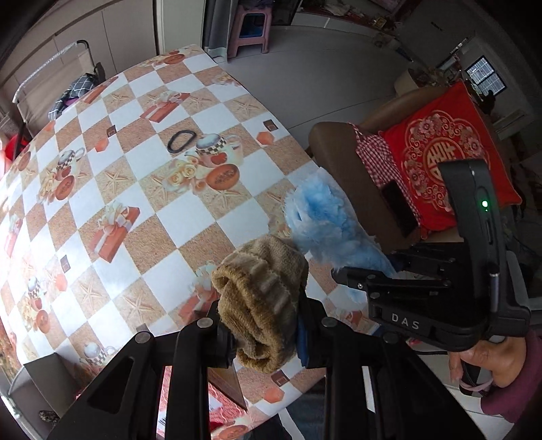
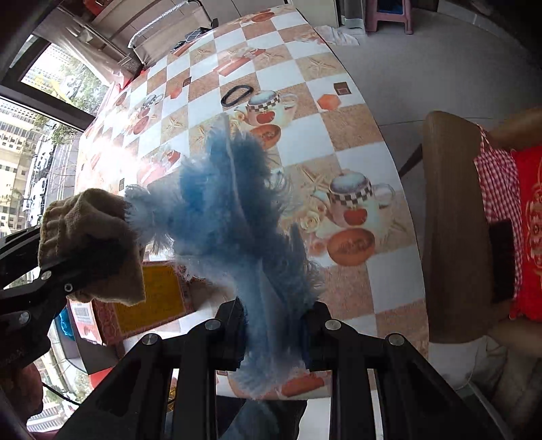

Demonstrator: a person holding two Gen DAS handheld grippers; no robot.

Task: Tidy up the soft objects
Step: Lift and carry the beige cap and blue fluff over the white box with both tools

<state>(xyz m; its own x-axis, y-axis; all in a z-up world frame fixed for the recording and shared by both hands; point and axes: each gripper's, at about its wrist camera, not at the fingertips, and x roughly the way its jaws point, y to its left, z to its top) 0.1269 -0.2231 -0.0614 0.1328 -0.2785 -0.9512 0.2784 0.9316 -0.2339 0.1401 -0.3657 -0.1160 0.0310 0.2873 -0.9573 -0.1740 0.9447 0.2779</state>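
My left gripper (image 1: 266,333) is shut on a bunched tan knit cloth (image 1: 262,291), held above the near edge of the patterned table (image 1: 142,189). The same tan cloth (image 2: 88,243) shows at the left of the right wrist view, clamped in the left gripper's black fingers (image 2: 50,274). My right gripper (image 2: 272,333) is shut on a fluffy blue feathery piece (image 2: 233,216) that hangs up over the table. In the left wrist view that blue piece (image 1: 321,216) sits just right of the tan cloth, with the right gripper's body (image 1: 423,298) and a hand (image 1: 491,358) behind it.
A black elastic ring (image 1: 182,141) lies on the table near a printed teapot. A brown chair (image 1: 342,176) with a red cushion (image 1: 447,159) and a dark phone (image 1: 399,208) stands right of the table. A yellow-topped box (image 2: 152,298) sits at the table's near edge. A pink stool (image 1: 250,30) stands far off.
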